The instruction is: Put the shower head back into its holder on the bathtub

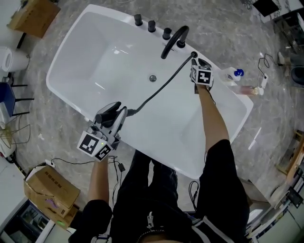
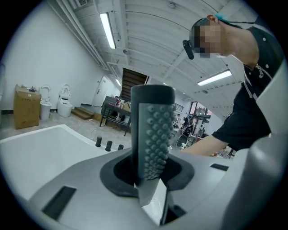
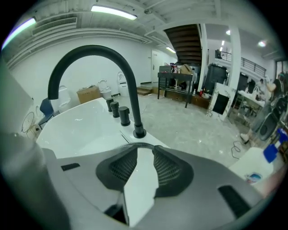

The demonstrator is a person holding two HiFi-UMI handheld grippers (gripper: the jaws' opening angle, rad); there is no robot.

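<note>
- Shower head [image 1: 110, 113] is not in its holder. It sits at lower left of the head view, over the near rim of the bathtub [image 1: 109, 14].
- In the left gripper view, shower head [image 2: 153, 130] is a dark grey cylinder, upright, with one face covered in rows of small rubbery nubs.
- Hose [image 1: 161, 88] is thin and dark. It runs from the head diagonally across the basin to a small black fitting on the deck, just right of the faucet [image 1: 173, 40].
- Left gripper [image 1: 114, 121] is clamped on the shower head, dark pads on both sides of the barrel [image 2: 150, 167].
- Right gripper [image 1: 197, 64] is at upper right, at the deck end of the hose.
- Its ribbed pads stand slightly apart [image 3: 145, 152], with white tub visible through the gap. The corrugated hose [image 3: 137, 145] arcs across just at the tips (contact unclear, not pinched).
- Tub is glossy white, a rounded rectangle. Faucet [image 3: 90, 54] is a matte black arch, with black cylindrical knobs [image 3: 118, 112] in a row left of it.
</note>
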